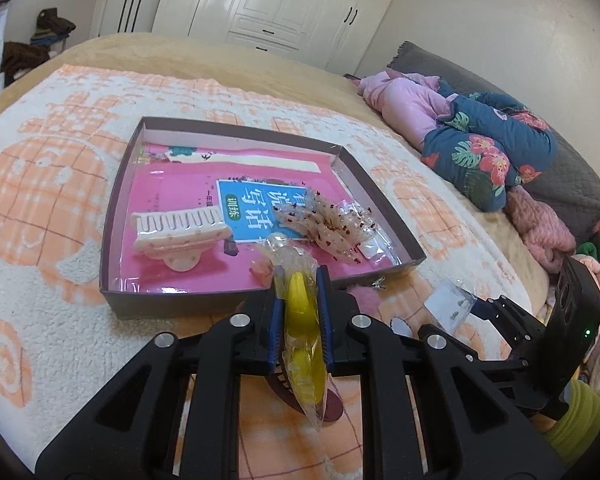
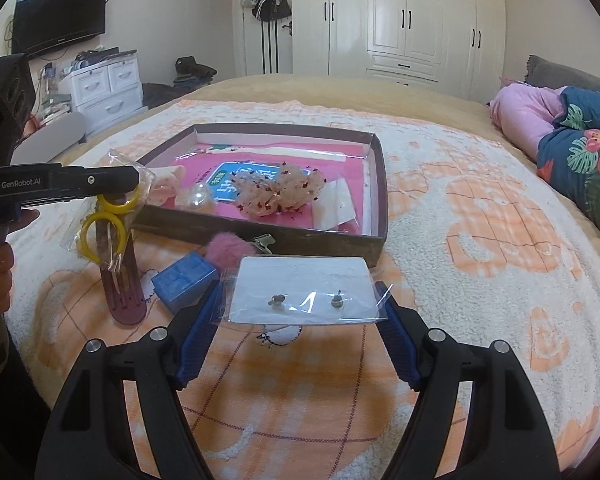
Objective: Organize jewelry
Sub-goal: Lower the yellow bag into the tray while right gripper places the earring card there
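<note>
My left gripper (image 1: 300,280) is shut on a clear bag of yellow hoop earrings (image 1: 303,332), held above the bed just in front of the brown tray (image 1: 260,296); the same bag (image 2: 106,224) hangs from it in the right wrist view. My right gripper (image 2: 300,304) is shut on a clear packet of stud earrings on a white card (image 2: 304,292), also short of the tray (image 2: 260,236). Inside the tray lie a cream hair claw (image 1: 180,236), a sheer dotted bow (image 1: 332,224) and a clear bauble (image 2: 199,197).
On the orange-and-white blanket (image 2: 480,240) in front of the tray lie a blue box (image 2: 184,282), a pink fluffy clip (image 2: 230,250) and a maroon comb-like piece (image 2: 124,280). Folded quilts (image 1: 480,148) are piled at the right.
</note>
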A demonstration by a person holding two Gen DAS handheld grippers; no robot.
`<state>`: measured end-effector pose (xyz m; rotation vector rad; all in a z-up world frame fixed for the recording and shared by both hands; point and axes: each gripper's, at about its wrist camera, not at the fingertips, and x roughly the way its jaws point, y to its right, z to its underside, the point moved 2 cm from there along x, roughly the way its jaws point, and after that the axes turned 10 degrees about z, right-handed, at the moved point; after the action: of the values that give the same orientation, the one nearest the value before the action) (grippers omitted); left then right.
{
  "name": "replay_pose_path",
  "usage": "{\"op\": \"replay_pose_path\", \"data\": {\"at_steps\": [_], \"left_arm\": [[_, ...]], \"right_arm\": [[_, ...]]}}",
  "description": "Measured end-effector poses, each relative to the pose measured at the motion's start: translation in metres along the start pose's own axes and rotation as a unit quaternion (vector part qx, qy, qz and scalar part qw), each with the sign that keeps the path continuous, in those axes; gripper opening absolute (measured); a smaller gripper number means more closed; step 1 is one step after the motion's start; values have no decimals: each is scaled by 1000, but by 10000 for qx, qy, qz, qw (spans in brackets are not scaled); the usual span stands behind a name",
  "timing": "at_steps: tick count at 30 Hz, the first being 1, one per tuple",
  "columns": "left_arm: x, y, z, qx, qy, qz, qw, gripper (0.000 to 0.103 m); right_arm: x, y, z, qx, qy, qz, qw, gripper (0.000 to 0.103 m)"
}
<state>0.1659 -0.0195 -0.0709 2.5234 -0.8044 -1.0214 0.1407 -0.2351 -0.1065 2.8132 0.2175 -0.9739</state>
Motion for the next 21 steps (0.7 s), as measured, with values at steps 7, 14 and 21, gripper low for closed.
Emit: {"op": "replay_pose_path", "data": {"at_steps": [7,14,21], "left_arm": [[-2,-12,0,-138,26,59,9999,10],[-8,-12,-3,22,79,39,10000,7],[-14,-17,-7,-2,200,80,9998,6]], "right_arm": [[1,-1,-1,-7,-25,-4,10000,72],[4,-3,0,-27,-58,-10,10000,72],[5,-4,-2,-31,-41,1,10000,72]]}}
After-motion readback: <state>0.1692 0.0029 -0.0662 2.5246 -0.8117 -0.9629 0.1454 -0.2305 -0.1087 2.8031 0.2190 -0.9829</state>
